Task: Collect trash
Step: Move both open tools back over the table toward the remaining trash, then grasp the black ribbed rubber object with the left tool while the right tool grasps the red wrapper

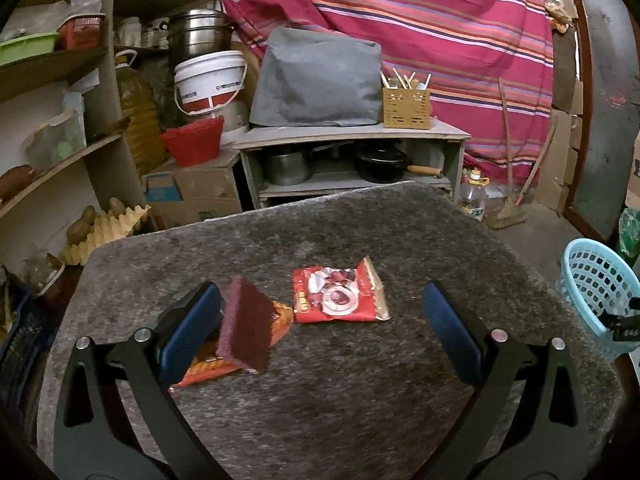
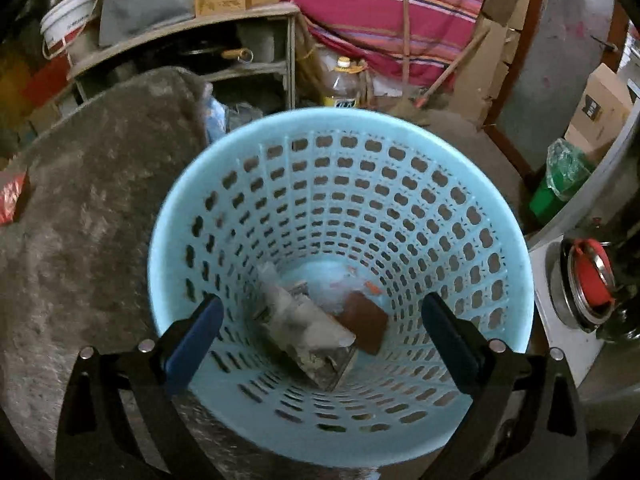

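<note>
The left gripper (image 1: 320, 320) has its jaws spread wide over the grey felt table (image 1: 360, 400), with nothing pressed between them. A dark red sponge (image 1: 246, 324) leans against the inside of its left finger (image 1: 190, 332); whether it sticks to that pad or just rests there, I cannot tell. Under the sponge lies an orange wrapper (image 1: 208, 368), flat on the table. Just beyond the sponge, toward the far edge of the table, lies a red snack packet (image 1: 340, 296), also flat and clear of both fingers.

The right gripper (image 2: 320, 332) hangs over the mouth of the light blue basket (image 2: 400, 200), jaws wide apart and empty. At the bottom of the basket lie a crumpled silver wrapper (image 2: 308, 332) and a brown pad (image 2: 366, 322), touching each other. The basket stands just beside the table's right edge, and a green bin (image 2: 552, 192) sits on the floor further off from the table.
</note>
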`<control>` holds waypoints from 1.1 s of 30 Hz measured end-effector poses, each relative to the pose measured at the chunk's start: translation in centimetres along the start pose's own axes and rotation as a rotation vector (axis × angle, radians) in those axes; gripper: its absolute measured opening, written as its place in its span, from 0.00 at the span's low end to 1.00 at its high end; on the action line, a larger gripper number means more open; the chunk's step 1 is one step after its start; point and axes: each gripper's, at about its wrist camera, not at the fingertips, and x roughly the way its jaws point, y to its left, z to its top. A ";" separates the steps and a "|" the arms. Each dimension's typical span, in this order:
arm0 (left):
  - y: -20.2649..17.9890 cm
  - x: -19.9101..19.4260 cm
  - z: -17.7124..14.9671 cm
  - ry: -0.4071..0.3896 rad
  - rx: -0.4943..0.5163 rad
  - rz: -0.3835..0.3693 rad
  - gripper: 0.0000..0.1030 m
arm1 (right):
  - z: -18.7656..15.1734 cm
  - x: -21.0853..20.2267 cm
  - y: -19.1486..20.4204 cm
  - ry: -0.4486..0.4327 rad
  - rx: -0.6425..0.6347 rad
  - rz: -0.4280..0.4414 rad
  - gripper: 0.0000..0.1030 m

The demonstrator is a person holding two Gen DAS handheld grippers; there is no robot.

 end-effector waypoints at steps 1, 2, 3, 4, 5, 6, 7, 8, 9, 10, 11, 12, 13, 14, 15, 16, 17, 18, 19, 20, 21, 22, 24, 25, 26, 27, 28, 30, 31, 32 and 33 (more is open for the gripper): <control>0.3 0.0 0.0 -0.002 -0.001 0.005 0.95 | 0.0 -0.2 0.0 -0.011 0.001 -0.007 0.94; 0.7 -0.1 -0.1 -0.002 -0.006 0.015 0.95 | 0.0 -0.7 0.1 -0.030 0.007 -0.011 0.94; 1.2 0.0 -0.1 0.000 -0.011 0.021 0.95 | 0.1 -1.0 0.0 -0.044 0.016 -0.009 0.94; 1.5 0.1 -0.2 0.002 -0.015 0.027 0.95 | 0.2 -1.3 -0.1 -0.061 0.030 -0.004 0.94; 2.2 0.3 -0.4 0.008 -0.025 0.039 0.95 | 0.4 -1.5 -0.2 -0.076 0.045 0.002 0.94; 2.8 0.6 -0.5 0.016 -0.030 0.047 0.95 | 0.7 -1.9 0.0 -0.096 0.061 0.010 0.94; 3.2 0.8 -0.7 0.022 -0.033 0.055 0.95 | 0.9 -2.2 0.2 -0.118 0.070 0.017 0.94; 4.0 1.2 -1.1 0.032 -0.035 0.071 0.95 | 1.1 -2.5 0.6 -0.139 0.072 0.020 0.94; 4.5 1.4 -1.3 0.037 -0.037 0.082 0.95 | 1.3 -2.7 1.0 -0.152 0.068 0.022 0.94; 5.2 1.8 -1.7 0.045 -0.038 0.098 0.95 | 1.5 -3.0 1.7 -0.175 0.059 0.022 0.94; 5.7 2.1 -2.0 0.055 -0.038 0.110 0.95 | 1.7 -3.3 2.4 -0.193 0.051 0.022 0.94; 6.3 2.5 -2.3 0.068 -0.039 0.120 0.95 | 1.8 -3.4 2.9 -0.204 0.045 0.025 0.94; 7.0 3.0 -2.7 0.082 -0.043 0.130 0.95 | 2.0 -3.5 3.7 -0.216 0.037 0.033 0.94; 7.6 3.3 -3.0 0.093 -0.049 0.138 0.95 | 2.3 -3.5 4.5 -0.225 0.028 0.045 0.94; 8.1 3.7 -3.3 0.103 -0.057 0.145 0.95 | 2.5 -3.5 5.1 -0.233 0.021 0.052 0.94; 8.6 4.1 -3.4 0.112 -0.065 0.149 0.95 | 2.8 -3.6 6.0 -0.241 0.014 0.057 0.94; 9.2 4.5 -3.6 0.122 -0.077 0.151 0.95 | 3.0 -3.6 6.5 -0.245 0.008 0.061 0.94; 9.6 4.7 -3.7 0.126 -0.087 0.148 0.95 | 3.2 -3.5 7.5 -0.252 0.002 0.070 0.94; 10.0 4.9 -3.8 0.128 -0.099 0.144 0.95 | 3.4 -3.5 8.4 -0.254 0.000 0.081 0.94; 10.3 5.2 -3.9 0.131 -0.111 0.141 0.95 | 3.7 -3.4 9.4 -0.252 -0.003 0.096 0.94; 10.4 5.4 -3.9 0.136 -0.115 0.142 0.95 | 3.8 -3.3 10.1 -0.250 -0.005 0.107 0.94; 10.5 5.7 -3.9 0.144 -0.116 0.143 0.95 | 4.0 -3.3 10.9 -0.249 -0.010 0.117 0.94; 10.2 6.1 -3.8 0.149 -0.111 0.138 0.95 | 4.3 -3.1 12.9 -0.249 -0.027 0.133 0.94; 10.0 6.2 -3.8 0.152 -0.105 0.133 0.95 | 4.4 -3.1 13.7 -0.250 -0.037 0.141 0.94; 9.7 6.3 -3.6 0.154 -0.091 0.127 0.95 | 4.3 -3.1 14.3 -0.251 -0.045 0.148 0.94; 9.5 6.5 -3.5 0.153 -0.078 0.128 0.95 | 4.4 -3.1 15.1 -0.253 -0.058 0.155 0.94; 9.5 6.6 -3.5 0.153 -0.073 0.136 0.95 | 4.3 -3.1 15.8 -0.253 -0.070 0.159 0.94; 10.1 6.9 -3.6 0.162 -0.088 0.142 0.95 | 4.3 -3.0 17.3 -0.249 -0.099 0.163 0.94; 10.6 7.1 -3.5 0.167 -0.101 0.143 0.95 | 4.3 -3.0 17.7 -0.248 -0.108 0.164 0.94; 11.3 7.2 -3.5 0.173 -0.121 0.147 0.95 | 4.3 -2.9 18.4 -0.247 -0.124 0.164 0.94; 11.9 7.4 -3.5 0.178 -0.135 0.156 0.95 | 4.2 -2.9 18.6 -0.248 -0.132 0.163 0.94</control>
